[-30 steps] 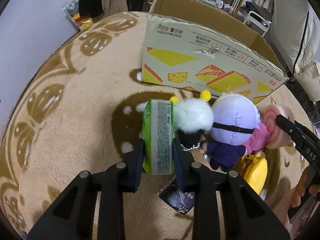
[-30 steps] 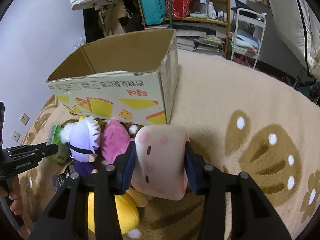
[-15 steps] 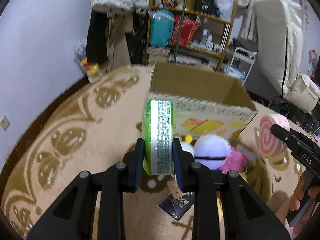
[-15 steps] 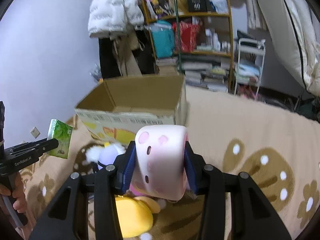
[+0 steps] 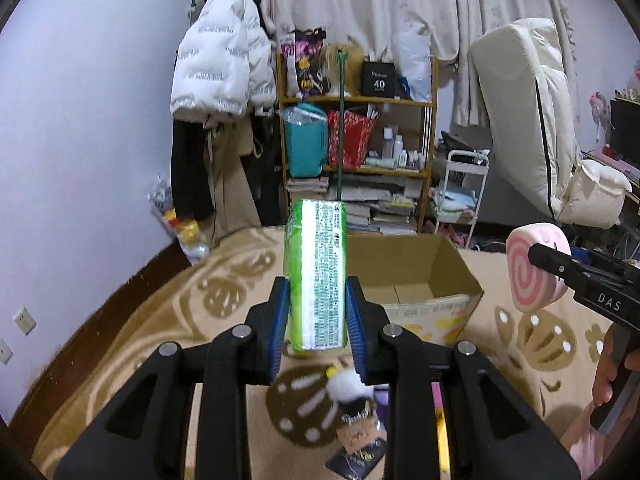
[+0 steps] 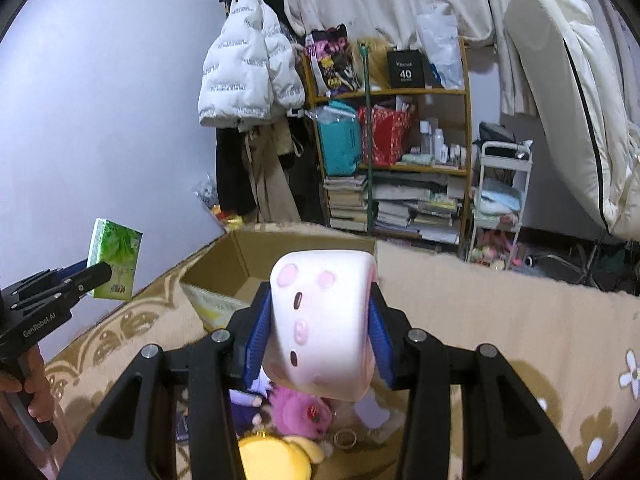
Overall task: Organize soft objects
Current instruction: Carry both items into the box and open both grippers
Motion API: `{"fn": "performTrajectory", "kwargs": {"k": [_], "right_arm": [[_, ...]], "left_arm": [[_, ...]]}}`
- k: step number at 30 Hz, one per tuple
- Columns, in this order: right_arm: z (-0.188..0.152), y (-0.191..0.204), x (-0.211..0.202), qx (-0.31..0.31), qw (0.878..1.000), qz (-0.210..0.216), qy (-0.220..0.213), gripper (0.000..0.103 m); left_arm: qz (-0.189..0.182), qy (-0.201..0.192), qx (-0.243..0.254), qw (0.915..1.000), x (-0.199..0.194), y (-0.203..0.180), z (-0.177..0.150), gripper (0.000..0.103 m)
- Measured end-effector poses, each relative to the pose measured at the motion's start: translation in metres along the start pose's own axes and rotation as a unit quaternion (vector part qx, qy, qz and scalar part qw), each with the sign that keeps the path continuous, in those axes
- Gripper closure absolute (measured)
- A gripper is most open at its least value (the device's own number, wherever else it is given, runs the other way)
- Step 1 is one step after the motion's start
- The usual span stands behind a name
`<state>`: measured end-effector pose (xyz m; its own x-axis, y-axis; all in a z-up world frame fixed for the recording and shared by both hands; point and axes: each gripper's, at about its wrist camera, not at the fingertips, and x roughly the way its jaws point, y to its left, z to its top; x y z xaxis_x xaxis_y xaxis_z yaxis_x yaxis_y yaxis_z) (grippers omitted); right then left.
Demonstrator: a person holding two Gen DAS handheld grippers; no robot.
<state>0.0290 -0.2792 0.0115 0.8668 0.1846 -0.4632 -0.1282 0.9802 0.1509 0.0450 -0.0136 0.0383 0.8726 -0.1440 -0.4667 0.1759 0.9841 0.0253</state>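
My left gripper [image 5: 316, 308] is shut on a green tissue pack [image 5: 318, 272], held upright in the air over the carpet. The same pack [image 6: 114, 258] shows at the left of the right wrist view. My right gripper [image 6: 320, 328] is shut on a pink swirl-roll cushion [image 6: 324, 320], whose spiral end [image 5: 534, 268] faces the left wrist camera. An open cardboard box [image 5: 412, 280] stands on the carpet just beyond both grippers; its inside looks bare [image 6: 240, 268]. Below lie a white fluffy plush [image 5: 348, 388], a pink plush [image 6: 300, 412] and a yellow plush [image 6: 276, 456].
A beige patterned carpet [image 5: 224, 292] covers the floor. Behind the box stand a wooden shelf [image 5: 356, 152] with books and bags, a hanging white jacket [image 5: 222, 68], a small white cart [image 5: 460, 196] and a leaning white mattress [image 5: 532, 120]. A hand [image 6: 32, 380] grips the left tool's handle.
Both grippers rose from the plush pile with their loads, and the views tilted up from the carpet to the room. The box's open top now shows below them.
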Motion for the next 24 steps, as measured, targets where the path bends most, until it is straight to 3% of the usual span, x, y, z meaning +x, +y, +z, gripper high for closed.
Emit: {"fn": "performTrajectory", "kwargs": {"k": [14,24], "right_arm": [[0.057,0.006,0.026,-0.021,0.999,-0.004,-0.026,0.055],[0.062,0.0,0.069,0.005,1.0,0.001,-0.013,0.055]], "left_arm": [[0.018,-0.044,0.043,0.998,0.028,-0.012,0.048,0.077],[-0.009,-0.007,0.03,0.9995,0.084,-0.017,0.043,0.077]]}}
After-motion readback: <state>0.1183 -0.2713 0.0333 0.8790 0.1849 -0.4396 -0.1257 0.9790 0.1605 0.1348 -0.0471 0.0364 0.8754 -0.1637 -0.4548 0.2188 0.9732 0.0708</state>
